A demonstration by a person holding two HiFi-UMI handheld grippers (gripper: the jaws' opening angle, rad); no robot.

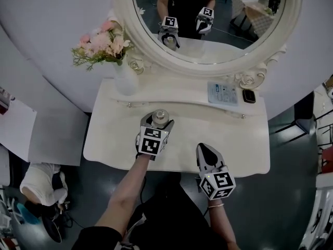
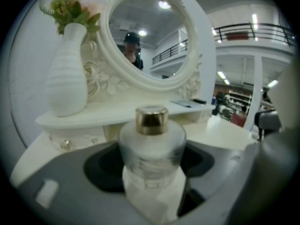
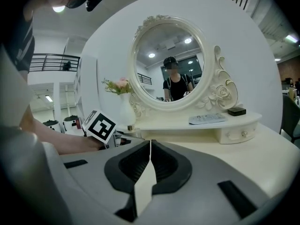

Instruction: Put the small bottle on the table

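Right gripper (image 3: 150, 146): nearest the person, at the front edge of the surface (image 1: 244, 150); its 2 fingers are pressed together with nothing between them.
Left gripper (image 1: 159, 123): further in, over the middle of the surface; its 2 fingers clasp the small bottle, 1 on each side.
Small bottle (image 2: 151, 146): frosted body, gold cap, upright between the left fingers; I cannot tell whether its base touches the surface.
Raised shelf (image 1: 177, 92): just behind the bottle; white vase (image 1: 125, 79) with flowers at its left end, a flat pale panel (image 1: 222, 92) and a small dark box (image 1: 249, 96) at its right, all apart from the bottle.
Mirror (image 1: 208, 14): farthest back, oval, ornate white frame.
Done, by my reading: bottle is brought over a bare patch of the surface, upright.
Left to do: seat the base, part the left fingers, back off without tipping it.
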